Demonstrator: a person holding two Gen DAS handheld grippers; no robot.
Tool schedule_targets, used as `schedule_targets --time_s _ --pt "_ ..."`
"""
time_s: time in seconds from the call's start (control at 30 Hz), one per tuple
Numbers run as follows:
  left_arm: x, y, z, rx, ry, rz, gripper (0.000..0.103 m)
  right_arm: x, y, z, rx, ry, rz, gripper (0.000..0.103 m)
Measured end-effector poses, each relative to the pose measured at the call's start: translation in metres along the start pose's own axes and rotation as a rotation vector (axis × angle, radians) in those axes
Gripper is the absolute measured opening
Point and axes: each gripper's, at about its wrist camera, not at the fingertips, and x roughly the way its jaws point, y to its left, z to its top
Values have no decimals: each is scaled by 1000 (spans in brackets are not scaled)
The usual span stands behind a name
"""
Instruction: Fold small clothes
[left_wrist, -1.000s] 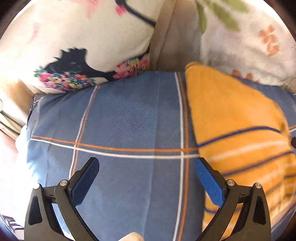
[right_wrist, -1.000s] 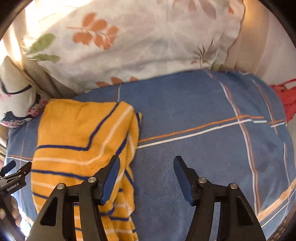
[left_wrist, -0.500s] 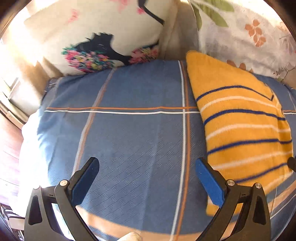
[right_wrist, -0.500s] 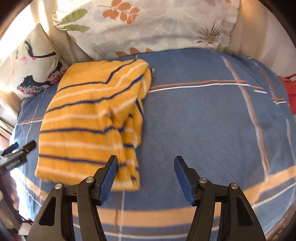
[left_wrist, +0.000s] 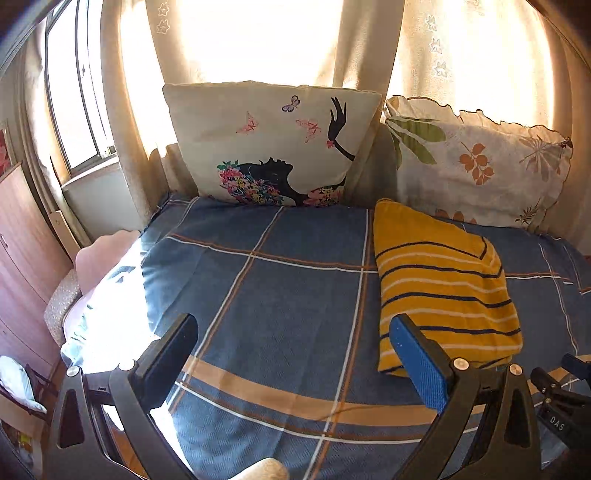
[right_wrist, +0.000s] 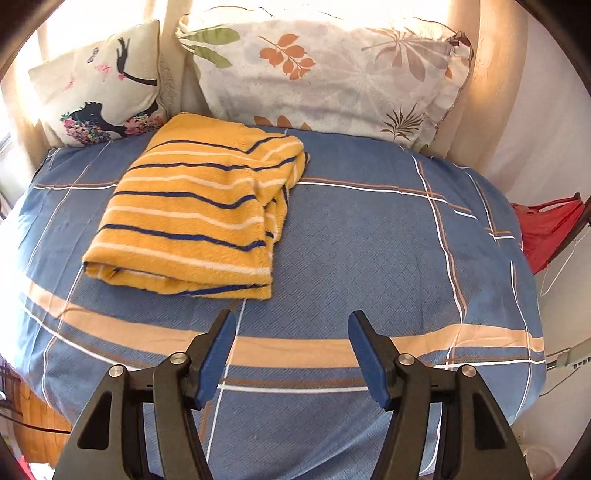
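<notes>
**Sweater folded, both grippers off the cloth**

Sweater (right_wrist: 199, 210) lies as a folded yellow bundle with navy and white stripes on the blue plaid bedspread (right_wrist: 369, 240), its far end close to the leaf-print pillow (right_wrist: 332, 74) and the silhouette cushion (left_wrist: 269, 144). Loose layered edges show along its right side and near hem in the right wrist view.

My left gripper (left_wrist: 291, 354) hangs above the bedspread, fingers spread wide, nothing between them; the bundle sits just off its right finger. My right gripper (right_wrist: 291, 354) is likewise parted and empty, short of the sweater's near edge.

Judgement: the fold looks finished, or near it.

Risks from here:
- A finger catching the near hem on a low pass would drag the top layer and spring the fold.
- The knit looks thick and soft; the stacked right edge could slump apart if nudged.
- The mattress crowns and gives, so pressing down beside the bundle may tilt it.
</notes>
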Motion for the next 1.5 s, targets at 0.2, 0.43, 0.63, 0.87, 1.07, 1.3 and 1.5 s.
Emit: schedule_targets --time_s 0.2,0.43,0.63,0.87,1.07,1.3,1.5 --pt "-4 -16 -23 33 38 -16 103 -5 7 -8 -33 -17 -6 69" --pt "9 -40 -52 101 130 -14 103 1 6 -15 -22 4 -8 69" --pt "19 -56 -68 139 197 -69 103 11 12 -20 -23 37 -13 69" --pt "26 -64 -77 159 250 -129 103 20 22 -22 -43 63 -21 69" --pt "32 -64 -79 168 271 -144 103 25 26 -21 -34 79 -24 69" --pt "38 -57 -77 153 283 -146 103 31 33 -22 -42 94 -29 69" --pt "44 -53 -78 141 299 -149 103 33 36 -20 -46 93 -28 70"
